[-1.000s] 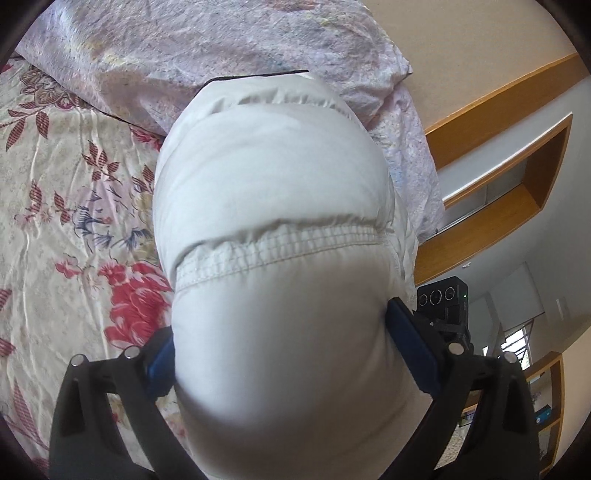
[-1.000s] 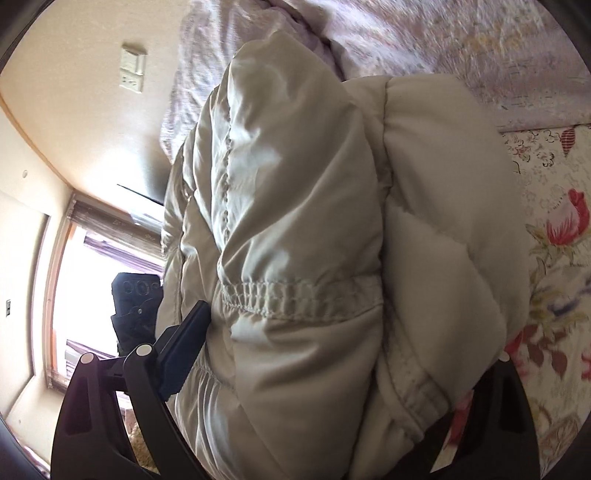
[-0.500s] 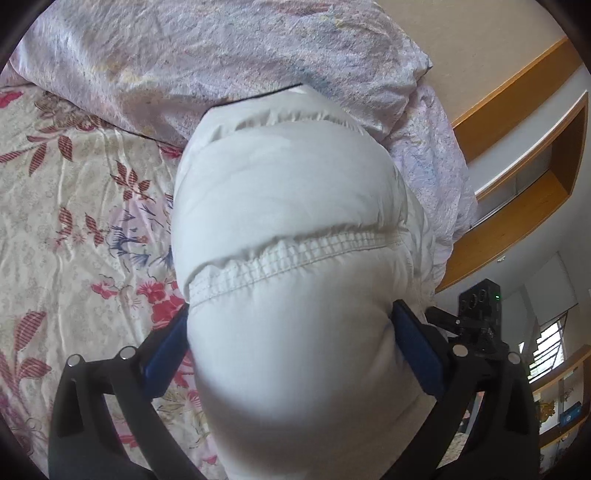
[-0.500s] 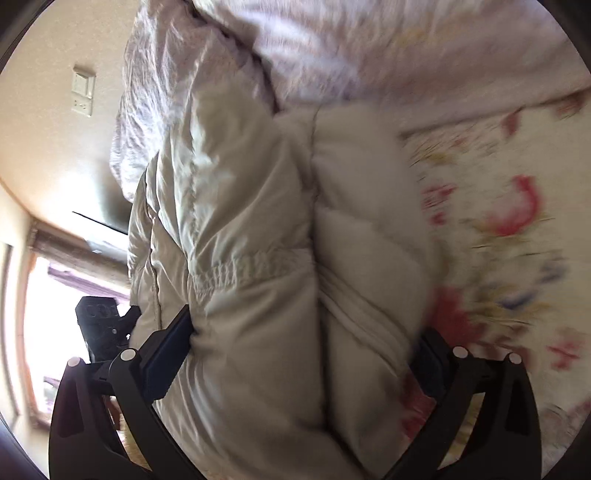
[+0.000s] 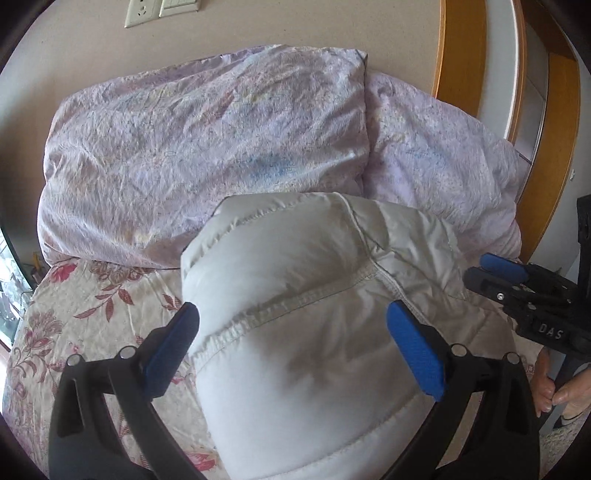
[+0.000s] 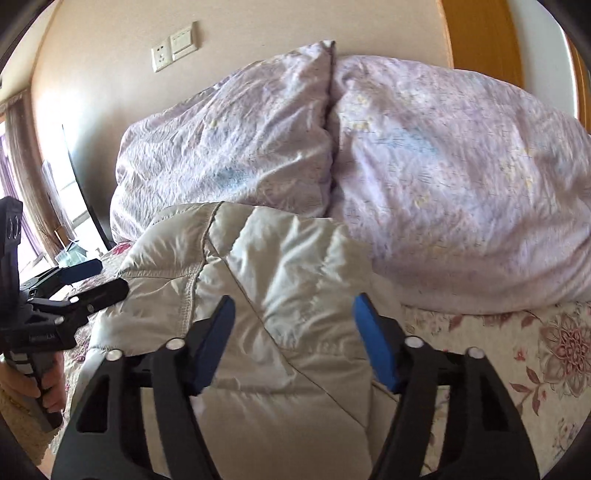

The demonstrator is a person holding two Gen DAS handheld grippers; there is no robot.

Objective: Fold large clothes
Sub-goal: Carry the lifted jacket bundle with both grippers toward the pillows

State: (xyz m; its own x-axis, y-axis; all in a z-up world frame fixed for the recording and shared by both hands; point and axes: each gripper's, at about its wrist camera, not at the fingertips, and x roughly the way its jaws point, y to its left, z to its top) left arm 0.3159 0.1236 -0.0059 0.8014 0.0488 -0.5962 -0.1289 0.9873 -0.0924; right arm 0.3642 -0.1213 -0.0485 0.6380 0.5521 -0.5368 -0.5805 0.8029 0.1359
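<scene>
A: Where's the jacket?
B: The folded white puffer jacket (image 5: 317, 332) lies on the floral bed (image 5: 92, 314), against the lilac pillows (image 5: 207, 155).
A: And the grippers?
B: Left hand-held gripper (image 5: 291, 343) straddles it, unclamped; right hand-held gripper (image 6: 293, 343) is closing, pads off the fabric.

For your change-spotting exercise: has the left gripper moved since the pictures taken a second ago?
Yes. The left gripper has tipped upward and rolled level: the wall socket now shows above the lilac pillows, with the white padded jacket between its fingers.
</scene>
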